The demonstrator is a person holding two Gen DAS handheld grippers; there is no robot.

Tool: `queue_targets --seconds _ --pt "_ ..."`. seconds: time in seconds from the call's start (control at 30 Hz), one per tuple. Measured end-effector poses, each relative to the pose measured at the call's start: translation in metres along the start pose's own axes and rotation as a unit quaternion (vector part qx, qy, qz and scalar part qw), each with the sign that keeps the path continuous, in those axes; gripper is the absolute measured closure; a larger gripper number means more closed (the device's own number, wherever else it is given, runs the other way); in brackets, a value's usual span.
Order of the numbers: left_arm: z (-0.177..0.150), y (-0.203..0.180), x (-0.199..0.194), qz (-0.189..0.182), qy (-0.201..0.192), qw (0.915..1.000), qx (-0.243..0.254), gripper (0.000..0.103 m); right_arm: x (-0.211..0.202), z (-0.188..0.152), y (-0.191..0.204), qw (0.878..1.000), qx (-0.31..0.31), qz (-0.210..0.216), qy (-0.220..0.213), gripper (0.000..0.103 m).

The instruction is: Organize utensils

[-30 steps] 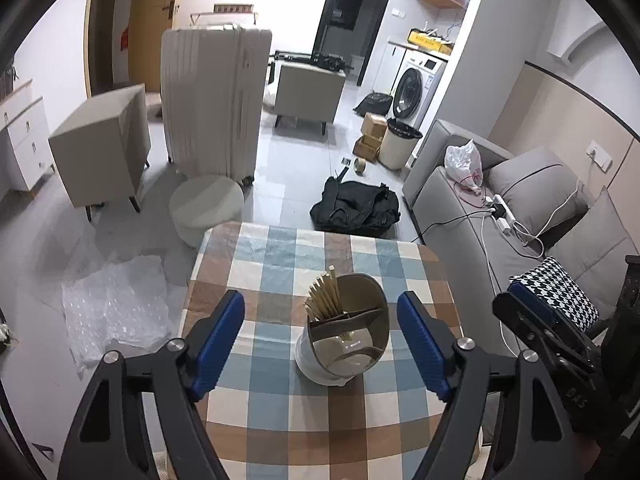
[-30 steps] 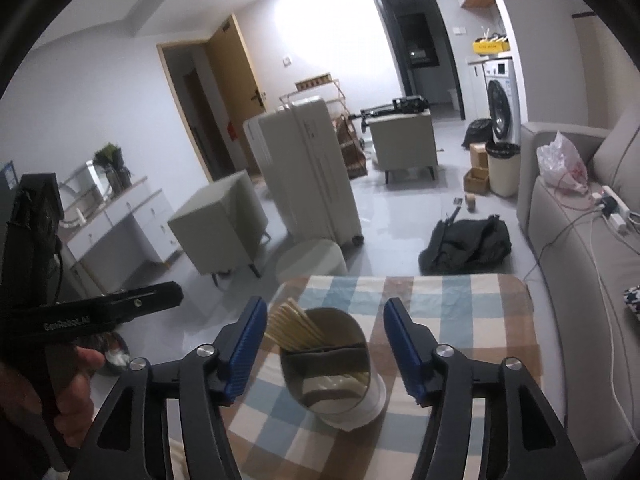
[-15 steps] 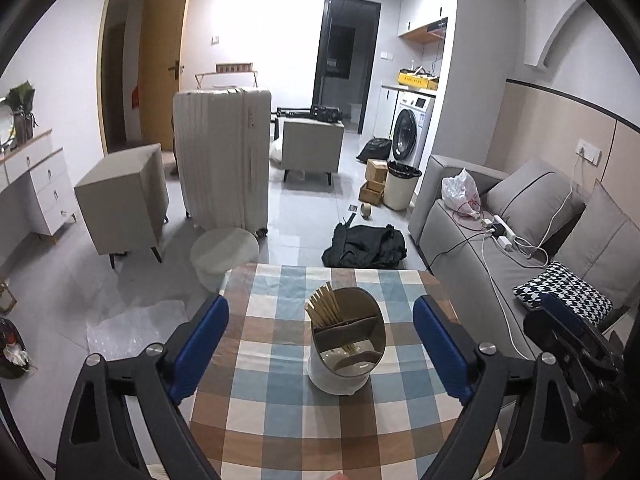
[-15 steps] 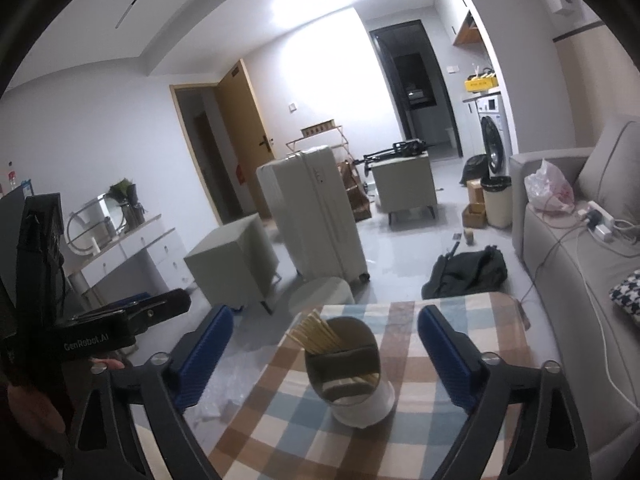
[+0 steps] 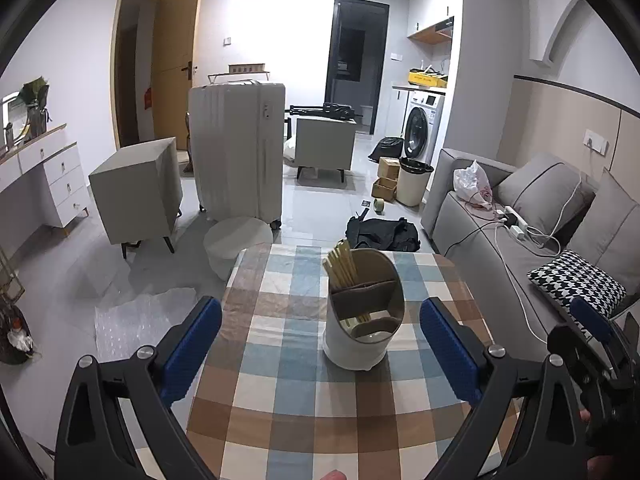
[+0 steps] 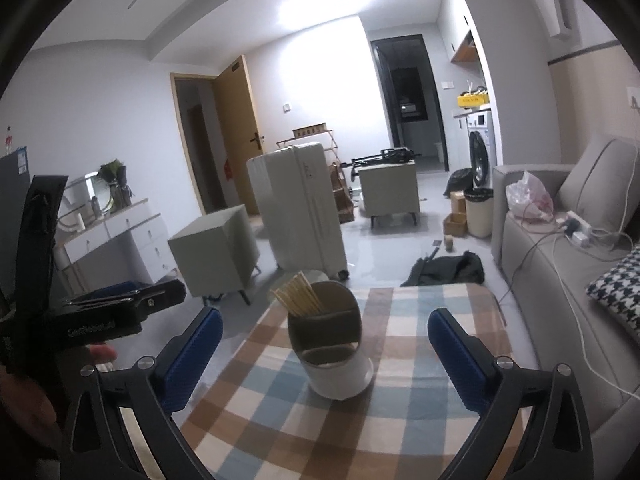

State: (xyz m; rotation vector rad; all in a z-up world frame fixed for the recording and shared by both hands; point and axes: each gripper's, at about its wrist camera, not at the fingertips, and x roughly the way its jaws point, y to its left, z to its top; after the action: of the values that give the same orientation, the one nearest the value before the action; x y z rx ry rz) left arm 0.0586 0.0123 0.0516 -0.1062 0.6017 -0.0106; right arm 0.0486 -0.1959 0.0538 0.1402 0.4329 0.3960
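Chopsticks [image 5: 342, 266] stand in a white utensil holder [image 5: 362, 308] (divided inside) on the checked table [image 5: 280, 408]; left tool [image 5: 320, 350] and right tool [image 6: 325, 356] are both opening, nothing held.

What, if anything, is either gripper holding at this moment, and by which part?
Nothing is held. The left gripper and right gripper are both opening, pads clear of the utensil holder standing on the checked tablecloth.

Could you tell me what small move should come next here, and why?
Probably nothing more than drawing both grippers clear: the wooden chopsticks already stand in the white, compartmented utensil holder on the checked tablecloth, and the left gripper and right gripper are opening, empty.
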Motion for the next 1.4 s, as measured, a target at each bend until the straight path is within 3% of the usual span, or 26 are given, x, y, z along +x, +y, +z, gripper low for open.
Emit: queue_targets --seconds 0.4,1.4 --pt "-0.013 -0.011 -0.008 0.009 -0.032 0.9988 0.036 0.006 -0.004 -0.014 0.001 1.000 -0.005 -0.010 0.003 0.000" --pt "-0.012 0.002 -0.014 0.016 -0.037 0.9992 0.002 0.006 -0.002 -0.018 -0.003 1.000 0.002 -0.023 0.013 0.000"
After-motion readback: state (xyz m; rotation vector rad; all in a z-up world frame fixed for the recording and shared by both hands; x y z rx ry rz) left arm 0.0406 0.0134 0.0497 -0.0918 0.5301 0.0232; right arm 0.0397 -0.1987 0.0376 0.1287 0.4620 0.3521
